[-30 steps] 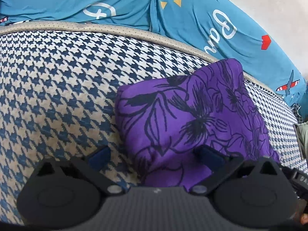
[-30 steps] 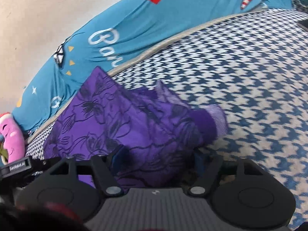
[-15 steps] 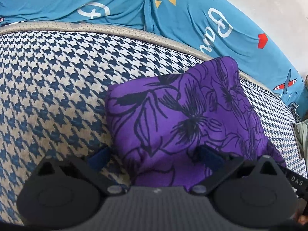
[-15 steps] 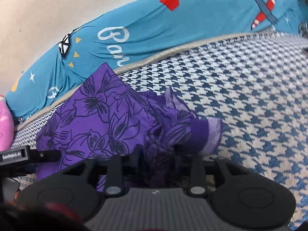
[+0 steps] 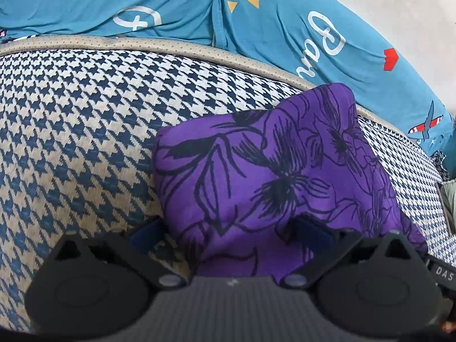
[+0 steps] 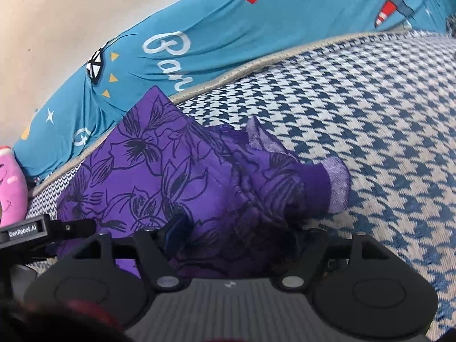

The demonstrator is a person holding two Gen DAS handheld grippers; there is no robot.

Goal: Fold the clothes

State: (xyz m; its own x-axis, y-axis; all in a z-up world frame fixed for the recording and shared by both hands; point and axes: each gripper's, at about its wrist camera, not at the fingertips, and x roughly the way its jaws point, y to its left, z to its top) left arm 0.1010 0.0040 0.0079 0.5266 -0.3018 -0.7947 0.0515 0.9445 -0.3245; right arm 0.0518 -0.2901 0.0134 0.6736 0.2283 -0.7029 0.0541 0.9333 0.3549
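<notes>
- A purple garment (image 5: 273,176) printed with dark flower outlines lies folded into a compact bundle on a blue-and-white houndstooth mat (image 5: 79,131); the garment serves as the landmark here.
- Beyond the garment's far edge runs the mat's beige trim (image 5: 176,48), and behind that a teal sheet (image 5: 285,25) with white lettering, yellow triangles and a red shape.
- The left tool (image 5: 228,233) sits at the garment's near edge with its fingers spread wide: one blue pad (image 5: 146,232) rests on the mat just beside the garment's left corner, the other (image 5: 312,232) lies against the purple cloth.
- The right tool (image 6: 236,236) is at the garment's opposite near side, its fingers apart with bunched cloth between them; whether they actually press the cloth I cannot tell.
- In the right wrist view the garment's (image 6: 176,182) right end is rumpled, with a paler lilac hem (image 6: 337,182) turned outward onto the mat (image 6: 370,119).
- Left of the garment in that view stand a pink plush object (image 6: 11,188) and the other tool's labelled body (image 6: 22,230).
</notes>
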